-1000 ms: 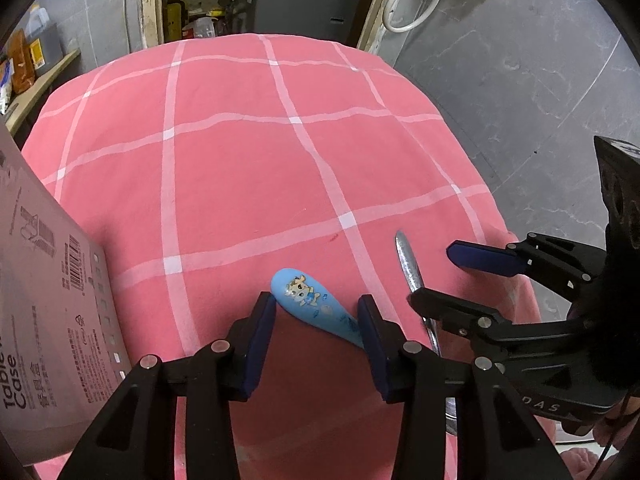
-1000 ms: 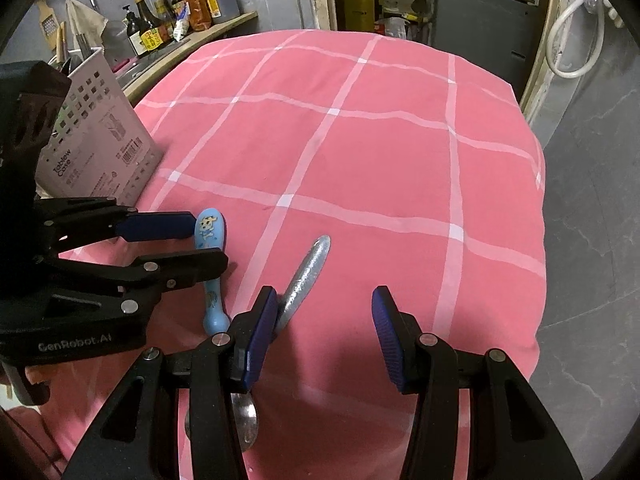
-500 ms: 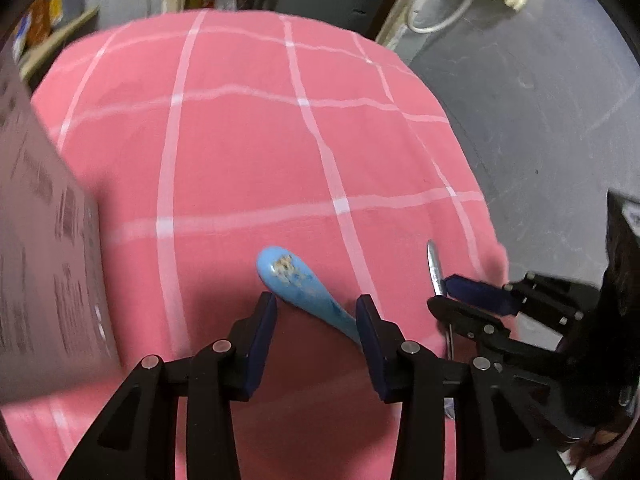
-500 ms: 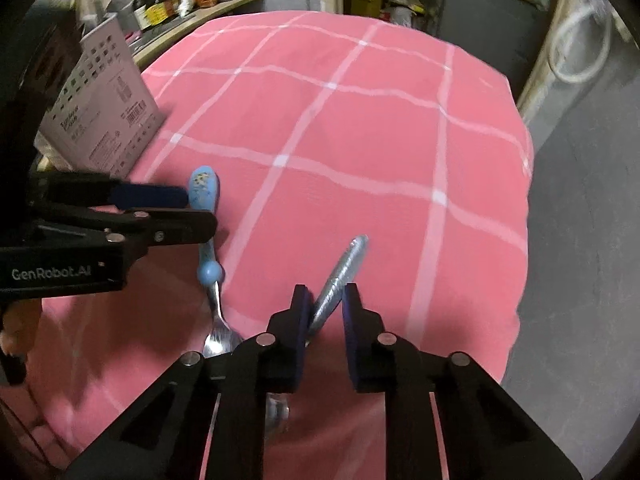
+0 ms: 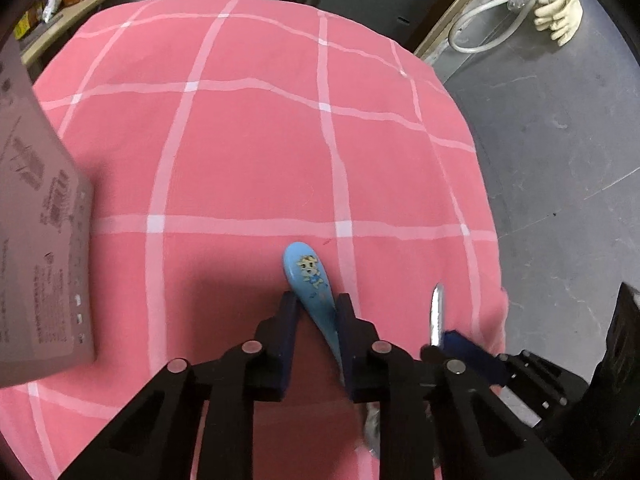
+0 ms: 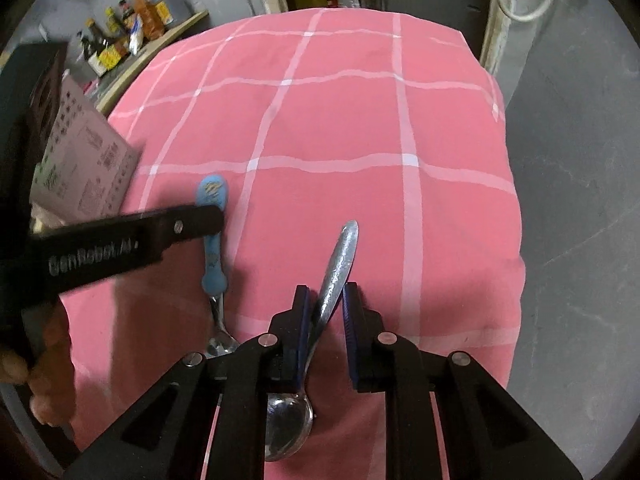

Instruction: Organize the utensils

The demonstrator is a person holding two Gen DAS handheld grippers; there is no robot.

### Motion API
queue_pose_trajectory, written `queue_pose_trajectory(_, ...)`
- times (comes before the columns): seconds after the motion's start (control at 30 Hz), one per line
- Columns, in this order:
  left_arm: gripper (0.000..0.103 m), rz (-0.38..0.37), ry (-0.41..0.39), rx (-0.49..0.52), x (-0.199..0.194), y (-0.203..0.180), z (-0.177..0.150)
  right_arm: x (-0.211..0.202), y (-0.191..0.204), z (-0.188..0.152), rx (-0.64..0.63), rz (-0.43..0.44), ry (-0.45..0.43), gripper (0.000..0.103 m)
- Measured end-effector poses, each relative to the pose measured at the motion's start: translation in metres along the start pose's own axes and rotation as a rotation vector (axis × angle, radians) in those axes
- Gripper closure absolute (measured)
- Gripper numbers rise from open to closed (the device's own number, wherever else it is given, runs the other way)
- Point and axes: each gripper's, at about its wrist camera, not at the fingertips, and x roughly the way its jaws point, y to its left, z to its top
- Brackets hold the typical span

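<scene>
Pink tablecloth showing a grid of pale white lines. Fork handle showing light blue with a small yellow-and-blue cartoon figure; its stem shining silver. Spoon gleaming mottled silver. Left gripper and right gripper appearing black with dark blue pads. Box showing pale pinkish grey with dark print.

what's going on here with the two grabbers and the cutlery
A person is sorting utensils on a pink checked tablecloth with two handheld grippers. The left gripper is closed on the blue handle of a child's fork, and the right gripper grips the handle of a metal spoon. Both utensils look held just above the cloth. A pale utensil holder stands off to the left.
</scene>
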Motion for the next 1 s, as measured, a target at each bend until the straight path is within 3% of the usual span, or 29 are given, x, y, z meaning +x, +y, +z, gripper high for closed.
queue_pose_trajectory(0.17,0.094,-0.068,0.011,-0.001,-0.005,0.008,0.001,-0.003,-0.016,-0.003,0.09,0.07,0.003,0.095)
queue_pose_trajectory(0.2,0.102,-0.066,0.021,0.014,-0.006,0.007,-0.001,-0.006,-0.018,-0.007,0.096,0.081,0.0,0.095)
queue_pose_trajectory(0.37,0.101,-0.062,0.093,0.085,0.001,0.003,-0.017,-0.008,-0.029,-0.018,0.131,0.112,0.003,0.095)
queue_pose_trajectory(0.6,0.101,-0.185,0.087,-0.115,0.002,0.028,-0.013,-0.003,-0.031,-0.021,0.15,0.12,0.007,0.095)
queue_pose_trajectory(0.67,0.097,-0.201,0.074,-0.124,-0.003,0.027,-0.018,-0.002,-0.031,-0.02,0.156,0.125,0.007,0.095)
queue_pose_trajectory(0.7,0.09,-0.209,0.07,-0.124,-0.003,0.027,-0.018,-0.002,-0.031,-0.02,0.16,0.127,0.007,0.095)
queue_pose_trajectory(0.73,0.075,-0.211,0.069,-0.123,-0.003,0.025,-0.018,-0.001,-0.03,-0.019,0.162,0.128,0.007,0.095)
queue_pose_trajectory(0.8,0.066,-0.222,0.056,-0.116,-0.003,0.023,-0.017,0.001,-0.028,-0.017,0.162,0.128,0.007,0.095)
queue_pose_trajectory(0.93,0.069,-0.154,0.039,-0.052,0.001,0.013,-0.007,0.004,-0.023,-0.012,0.15,0.119,0.001,0.095)
queue_pose_trajectory(0.97,0.072,-0.124,0.04,-0.034,0.0,0.011,-0.007,0.004,-0.022,-0.011,0.145,0.117,-0.001,0.095)
queue_pose_trajectory(1.0,0.084,-0.08,0.045,-0.013,0.001,0.008,-0.005,0.004,-0.022,-0.01,0.14,0.116,-0.001,0.095)
